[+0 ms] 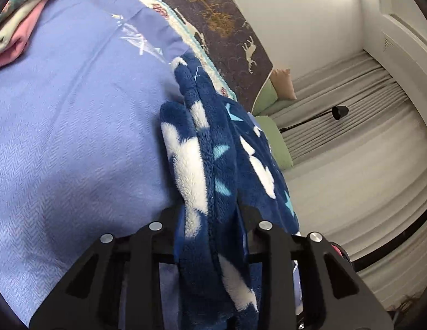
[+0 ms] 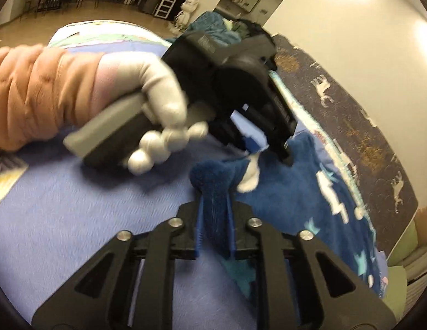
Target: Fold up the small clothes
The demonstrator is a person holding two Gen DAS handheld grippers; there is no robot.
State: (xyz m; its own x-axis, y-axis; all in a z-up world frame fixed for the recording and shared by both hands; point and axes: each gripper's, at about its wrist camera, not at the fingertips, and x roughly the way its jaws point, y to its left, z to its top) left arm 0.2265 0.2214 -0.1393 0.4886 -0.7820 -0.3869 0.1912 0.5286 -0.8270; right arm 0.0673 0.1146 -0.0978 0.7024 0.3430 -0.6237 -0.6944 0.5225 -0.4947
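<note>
Fleece garment [image 1: 213, 165], navy with white and pale-blue shapes, lies bunched on a lavender sheet [image 1: 75, 137], pinched in both grippers. Left gripper [image 1: 210, 220] clamps a thick fold. Only the right wrist view shows right gripper [image 2: 213, 206] clamping another fold, below a gloved hand [image 2: 158, 110].

A bed sheet [image 1: 75, 137] fills the left of the left wrist view. A stack of folded clothes [image 1: 18, 24] lies on it at the far left corner. A fleece garment [image 1: 210, 148] lies on the sheet's right edge and runs back between the left gripper's [image 1: 210, 217] fingers. Right of the bed stands a headboard [image 1: 230, 38], with a lamp [image 1: 338, 112] beyond it. In the right wrist view, the garment [image 2: 296, 192] lies right of centre, one fold between the right gripper's [image 2: 214, 209] fingers. The gloved left hand [image 2: 161, 110] is above the sheet, left of the garment.
</note>
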